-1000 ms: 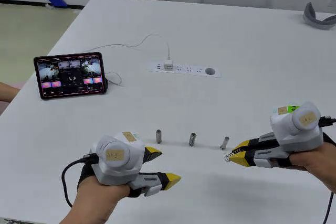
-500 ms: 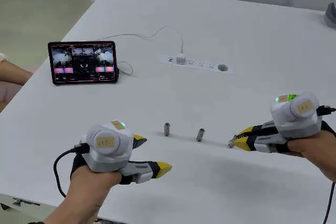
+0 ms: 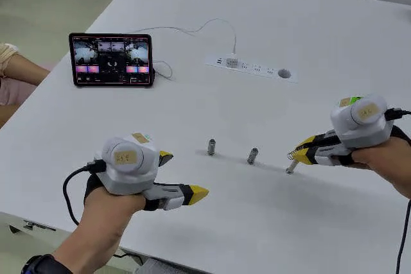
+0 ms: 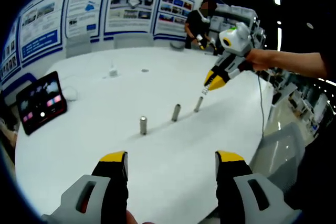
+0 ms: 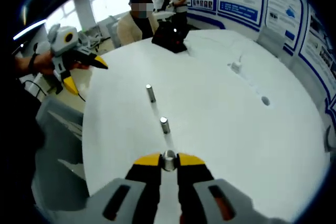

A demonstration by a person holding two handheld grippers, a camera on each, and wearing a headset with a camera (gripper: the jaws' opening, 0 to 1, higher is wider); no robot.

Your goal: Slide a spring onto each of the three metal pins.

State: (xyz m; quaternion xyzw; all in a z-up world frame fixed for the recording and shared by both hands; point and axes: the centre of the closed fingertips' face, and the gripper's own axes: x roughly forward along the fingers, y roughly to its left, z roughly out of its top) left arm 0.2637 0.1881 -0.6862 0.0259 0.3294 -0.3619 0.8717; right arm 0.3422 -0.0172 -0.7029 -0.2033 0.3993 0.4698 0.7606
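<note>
The right gripper (image 3: 298, 156) now sits just over the top of the rightmost pin (image 3: 292, 167), where a second ago it was beside it. Its yellow jaws are pinched narrow on a small spring (image 3: 291, 155). The spring is a short silvery coil at the jaw tips, and whether it touches the tilted pin cannot be told. The left gripper (image 3: 182, 175) stays spread wide near the white table (image 3: 192, 104) edge. The left pin (image 3: 211, 147) and middle pin (image 3: 253, 155) stand upright in a row.

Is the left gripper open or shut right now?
Open: the left gripper has its yellow-tipped jaws spread wide apart, nothing between them.
</note>
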